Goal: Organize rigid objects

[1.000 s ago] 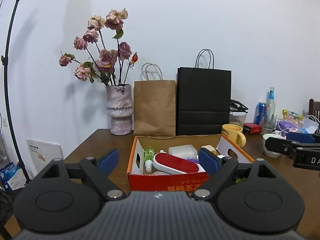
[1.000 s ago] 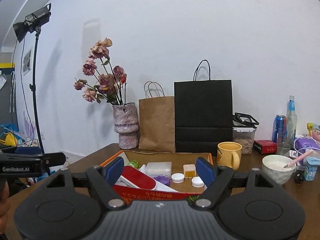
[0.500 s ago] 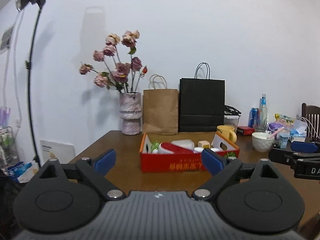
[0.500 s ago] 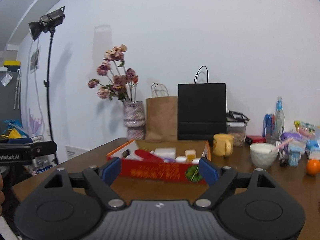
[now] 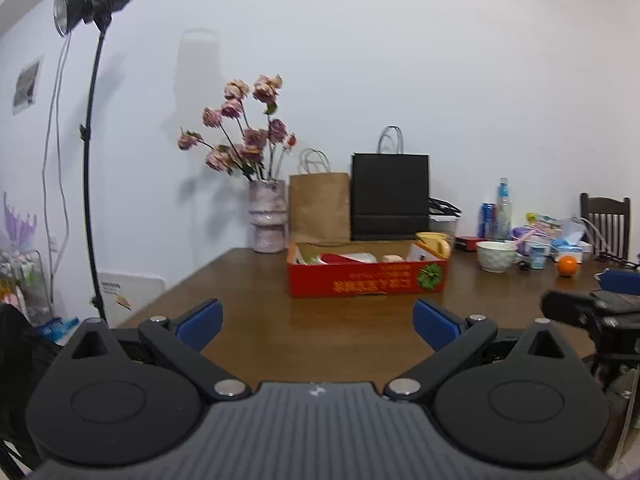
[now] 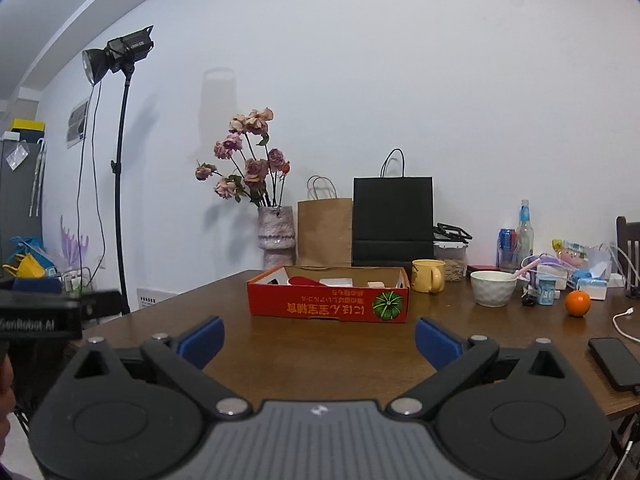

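A red cardboard box [image 5: 366, 278] [image 6: 328, 306] sits on the brown wooden table [image 5: 320, 332] [image 6: 320, 352], well ahead of both grippers. Inside it I make out a red-and-white oblong item [image 5: 344, 258] [image 6: 304, 281] and small white containers. My left gripper [image 5: 318, 322] is over the table's near edge, its jaws still opening wide with nothing between the blue pads. My right gripper [image 6: 319, 338] is also back from the box, its jaws opening too and empty. Each gripper shows at the other view's edge.
Behind the box stand a vase of dried roses [image 6: 276, 232], a brown paper bag [image 6: 324, 232] and a black bag [image 6: 393, 220]. A yellow mug [image 6: 428, 275], white bowl [image 6: 493, 288], orange [image 6: 577, 303], bottles and a phone [image 6: 614, 362] crowd the right. A light stand [image 6: 120, 184] rises at left.
Both grippers have pulled back from over the box to the table's near edge, so the box now looks small and far. Both pairs of jaws have spread wider.
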The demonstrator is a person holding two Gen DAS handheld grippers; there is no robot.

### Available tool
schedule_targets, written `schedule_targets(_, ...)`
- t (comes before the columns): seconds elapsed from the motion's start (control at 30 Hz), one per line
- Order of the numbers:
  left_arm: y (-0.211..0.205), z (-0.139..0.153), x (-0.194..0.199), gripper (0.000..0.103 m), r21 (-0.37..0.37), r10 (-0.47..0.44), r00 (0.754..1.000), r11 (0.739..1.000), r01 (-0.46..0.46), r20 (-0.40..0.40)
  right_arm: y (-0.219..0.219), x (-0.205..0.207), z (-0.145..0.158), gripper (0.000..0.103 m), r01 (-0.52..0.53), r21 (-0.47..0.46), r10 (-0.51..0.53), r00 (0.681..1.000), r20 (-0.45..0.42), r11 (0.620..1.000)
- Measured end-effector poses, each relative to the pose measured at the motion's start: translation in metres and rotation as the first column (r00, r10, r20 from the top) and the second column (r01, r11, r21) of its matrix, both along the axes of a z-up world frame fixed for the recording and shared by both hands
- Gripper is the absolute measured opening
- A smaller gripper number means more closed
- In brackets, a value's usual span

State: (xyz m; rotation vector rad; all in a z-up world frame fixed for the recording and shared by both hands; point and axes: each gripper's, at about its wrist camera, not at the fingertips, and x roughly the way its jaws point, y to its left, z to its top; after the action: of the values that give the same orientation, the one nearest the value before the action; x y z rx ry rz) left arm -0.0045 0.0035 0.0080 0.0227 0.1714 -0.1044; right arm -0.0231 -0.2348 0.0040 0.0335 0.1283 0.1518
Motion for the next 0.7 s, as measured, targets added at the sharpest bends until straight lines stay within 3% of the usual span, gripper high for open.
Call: schedule_targets(0.7, -0.0016, 0.0032, -0.0071, 0.103, 0.004, 0.022, 0.998, 1.0, -0.023, 0.052, 0.0024, -0.0014, 0.0031, 0.102, -0.012, 0.004, 0.012, 1.0, 0.005, 1.0)
